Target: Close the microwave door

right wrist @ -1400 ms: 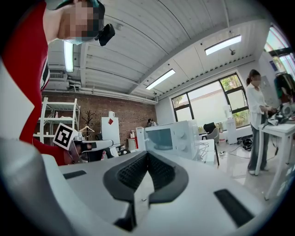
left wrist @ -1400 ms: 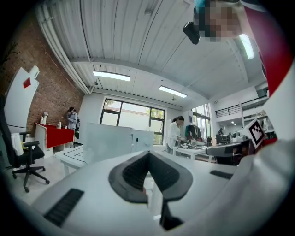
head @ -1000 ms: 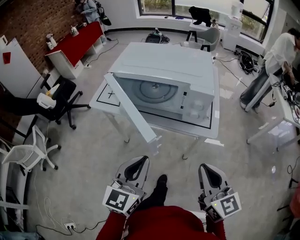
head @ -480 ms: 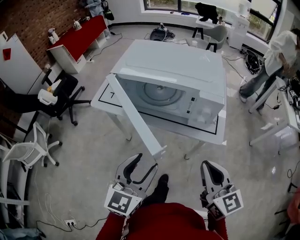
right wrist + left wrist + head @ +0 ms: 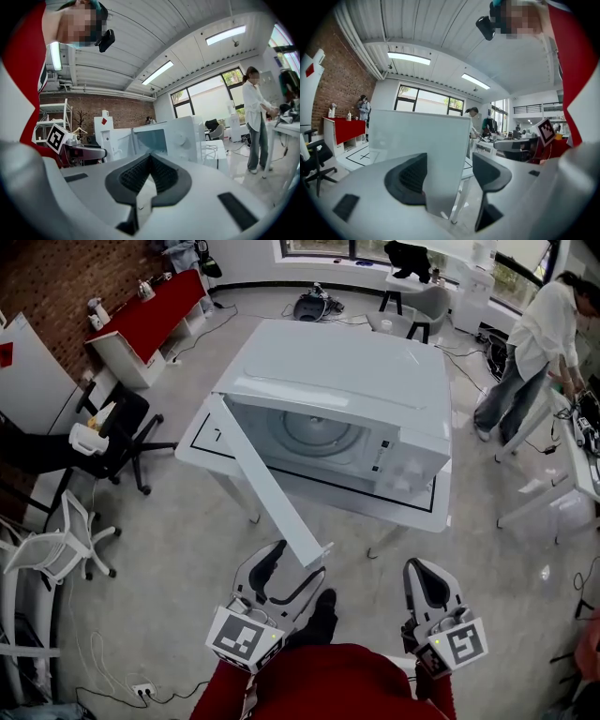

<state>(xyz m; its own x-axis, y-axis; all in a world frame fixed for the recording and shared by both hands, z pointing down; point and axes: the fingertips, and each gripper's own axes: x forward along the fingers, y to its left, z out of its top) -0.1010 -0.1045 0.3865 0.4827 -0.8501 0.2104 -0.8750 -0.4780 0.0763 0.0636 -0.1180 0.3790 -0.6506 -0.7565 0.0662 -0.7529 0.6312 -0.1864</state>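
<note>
The white microwave (image 5: 337,390) stands on a white table (image 5: 417,512), and its door (image 5: 262,484) swings wide open toward me at the left. My left gripper (image 5: 298,561) is at the door's free end, its jaws opening. In the left gripper view the door (image 5: 422,140) stands between the two pads, next to the left one, with a gap to the right pad. My right gripper (image 5: 427,570) hangs lower right, apart from the microwave, shut with nothing in it. The right gripper view shows the pads (image 5: 150,157) together and the microwave's (image 5: 173,138) open front ahead.
Black and white office chairs (image 5: 112,442) stand at the left beside a red counter (image 5: 155,320). A person (image 5: 534,352) works at a desk on the right. Cables and bags lie on the floor behind the table.
My left gripper's jaws have gone from shut to wide apart and moved forward, so the end of the door now sits between them. The right gripper stays shut.
</note>
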